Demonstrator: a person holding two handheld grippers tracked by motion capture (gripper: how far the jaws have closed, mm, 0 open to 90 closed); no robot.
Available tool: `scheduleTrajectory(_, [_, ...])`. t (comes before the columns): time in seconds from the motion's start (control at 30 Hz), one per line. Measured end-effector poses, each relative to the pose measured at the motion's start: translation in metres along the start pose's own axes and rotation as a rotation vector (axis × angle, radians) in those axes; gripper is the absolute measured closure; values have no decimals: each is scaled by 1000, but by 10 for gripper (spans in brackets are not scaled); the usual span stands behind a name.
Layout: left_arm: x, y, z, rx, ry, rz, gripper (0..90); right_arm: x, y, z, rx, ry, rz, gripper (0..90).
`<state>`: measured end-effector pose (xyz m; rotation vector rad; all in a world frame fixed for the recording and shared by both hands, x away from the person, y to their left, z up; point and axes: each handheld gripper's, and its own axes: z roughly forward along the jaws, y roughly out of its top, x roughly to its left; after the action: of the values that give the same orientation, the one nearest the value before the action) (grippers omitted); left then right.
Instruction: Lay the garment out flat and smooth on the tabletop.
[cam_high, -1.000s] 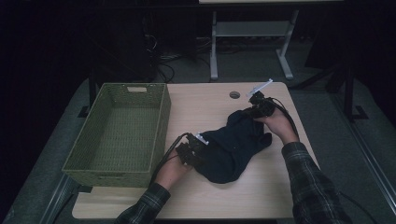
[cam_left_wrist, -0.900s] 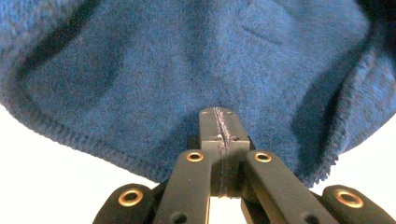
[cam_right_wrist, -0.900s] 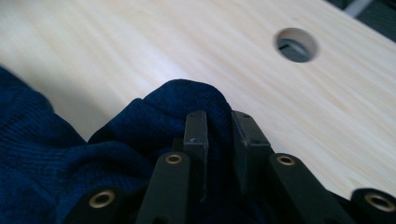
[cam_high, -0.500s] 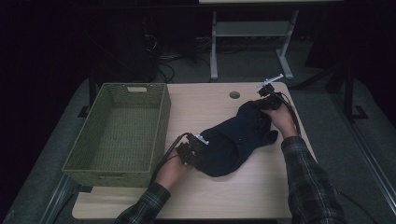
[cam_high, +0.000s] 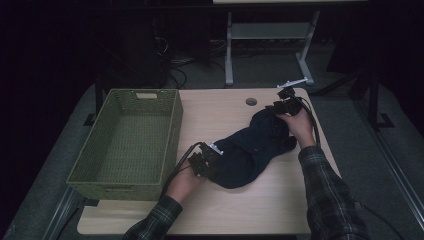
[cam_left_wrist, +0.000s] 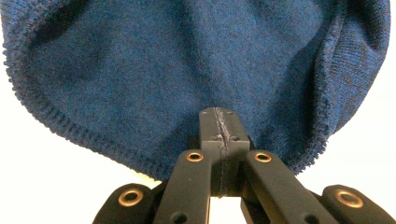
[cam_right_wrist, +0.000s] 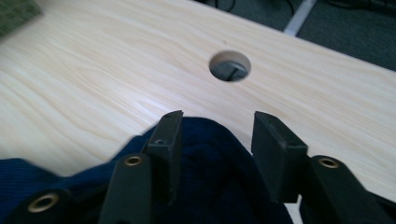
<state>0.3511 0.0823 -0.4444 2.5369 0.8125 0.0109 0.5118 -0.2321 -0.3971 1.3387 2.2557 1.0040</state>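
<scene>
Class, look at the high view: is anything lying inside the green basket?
No, the basket shows bare woven bottom, and the blue garment lies beside it on the table.

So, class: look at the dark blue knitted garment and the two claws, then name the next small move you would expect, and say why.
Probably the right claw lifts clear and re-grips elsewhere: its jaws have just been opening, apart above the garment's far end. The left claw stays clamped on the near hem, and the green basket stands beside it.
</scene>
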Motion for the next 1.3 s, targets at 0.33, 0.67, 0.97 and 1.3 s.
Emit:
scheduleTrajectory(0.33, [1, 0, 0, -2, -5, 3, 900, 16, -1, -42, -69, 38, -12, 642])
scheduleTrajectory(0.67, [1, 0, 0, -3, -3, 4, 900, 35, -30, -61, -31, 100, -47, 895])
scheduleTrajectory(0.97, [-3, 1, 1, -11, 13, 10, 900, 67, -71, -72, -2, 179, -79, 896])
scheduleTrajectory(1.3, [-6, 6, -2, -3, -4, 23, 879, 93, -117, -65, 25, 220, -87, 896])
